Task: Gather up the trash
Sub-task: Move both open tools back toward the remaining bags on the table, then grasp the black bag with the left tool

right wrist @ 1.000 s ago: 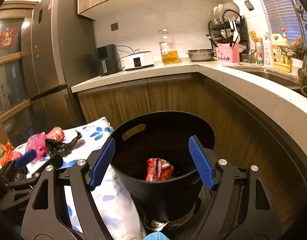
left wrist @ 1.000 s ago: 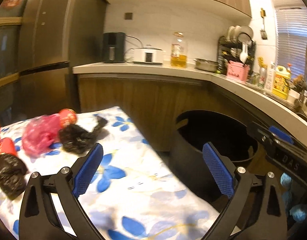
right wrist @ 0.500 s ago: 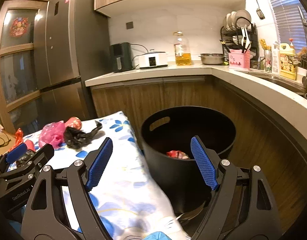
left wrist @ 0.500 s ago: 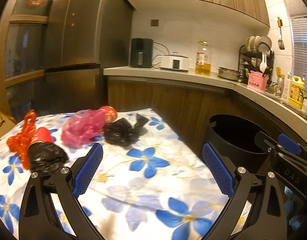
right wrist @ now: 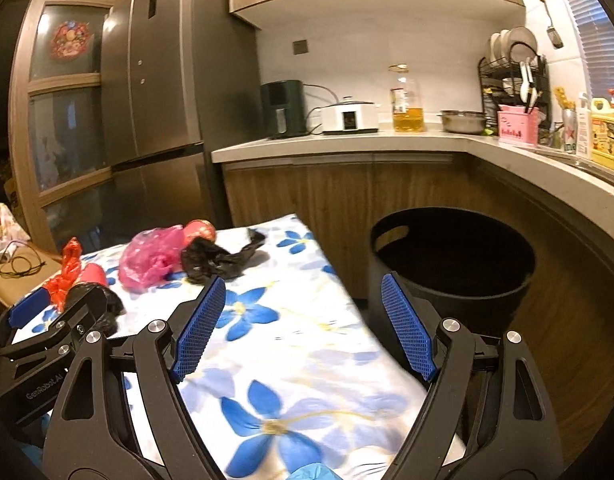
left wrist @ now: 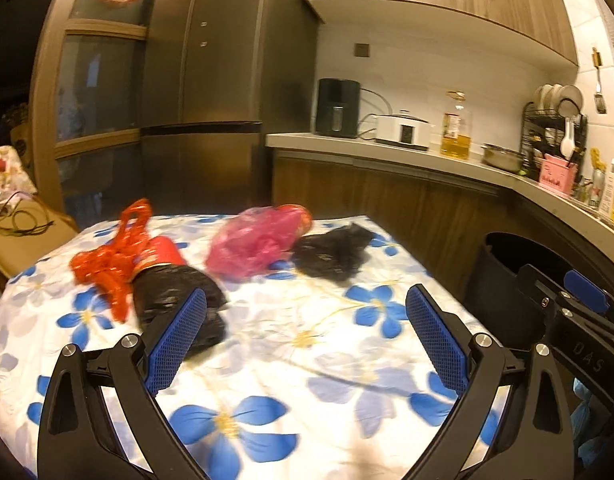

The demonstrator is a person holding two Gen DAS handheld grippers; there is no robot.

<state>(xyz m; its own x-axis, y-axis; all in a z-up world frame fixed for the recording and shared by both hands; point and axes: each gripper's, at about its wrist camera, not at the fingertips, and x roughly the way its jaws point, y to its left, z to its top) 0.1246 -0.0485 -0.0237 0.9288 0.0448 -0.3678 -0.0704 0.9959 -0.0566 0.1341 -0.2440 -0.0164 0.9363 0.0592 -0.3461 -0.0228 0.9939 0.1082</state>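
Both views are swung from the bin [right wrist: 451, 264] toward the table [left wrist: 307, 340]; four bags [left wrist: 259, 244] remain uncollected beside the bin, with both grippers' jaws held open and empty.

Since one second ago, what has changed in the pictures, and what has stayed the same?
Both views swung from the black bin toward the flowered cloth with its trash. The left gripper now faces the red bag, pink bag and black bags; the right gripper came along. Both stayed open and empty. The trash did not move.
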